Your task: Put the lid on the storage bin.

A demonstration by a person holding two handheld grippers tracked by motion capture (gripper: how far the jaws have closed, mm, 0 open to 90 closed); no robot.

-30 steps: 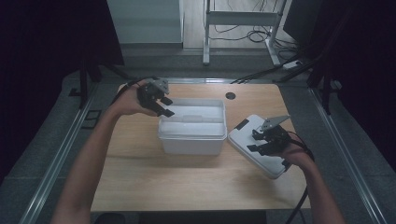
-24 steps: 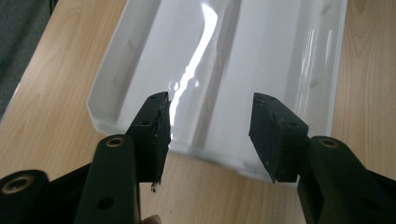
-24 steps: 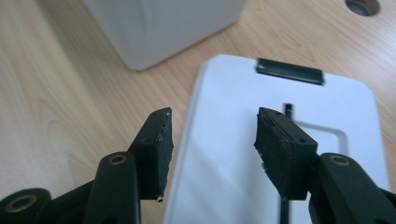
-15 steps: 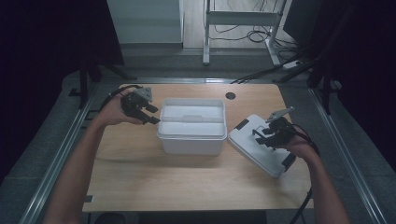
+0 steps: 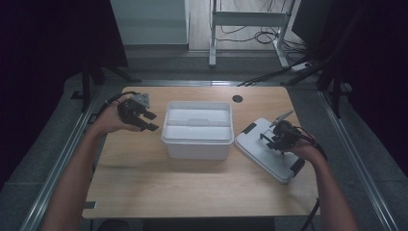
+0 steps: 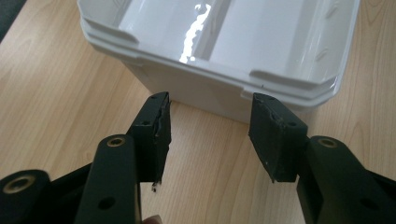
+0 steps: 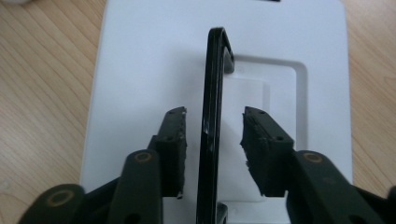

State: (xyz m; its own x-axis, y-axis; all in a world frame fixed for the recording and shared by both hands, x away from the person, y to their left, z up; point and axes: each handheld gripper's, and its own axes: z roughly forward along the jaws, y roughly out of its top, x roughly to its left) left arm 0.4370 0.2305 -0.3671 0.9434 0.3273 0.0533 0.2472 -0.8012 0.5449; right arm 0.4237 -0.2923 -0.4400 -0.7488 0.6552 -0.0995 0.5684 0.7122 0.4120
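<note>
An open white bin (image 5: 197, 144) stands at the table's middle, its inside bare. Its white lid (image 5: 260, 156) lies flat to the right, with a black handle (image 7: 215, 56) standing upright on it. My right gripper (image 5: 271, 139) straddles that handle. Its jaws have just been closing, and a gap still shows on each side of the handle in the right gripper view (image 7: 215, 114). My left gripper (image 5: 150, 121) hovers open just left of the bin. In the left gripper view (image 6: 210, 130) it points at the bin's side wall (image 6: 205, 93) with nothing between the jaws.
The wooden table (image 5: 192, 187) has a round black cable port (image 5: 237, 98) at the back. Black clips (image 5: 249, 128) sit on the lid's ends. A metal rail (image 5: 57, 168) runs along the table's left side.
My left hand has moved from over the bin's left rim down to its left side. My right gripper has sunk over the lid's handle and its jaws have narrowed.
</note>
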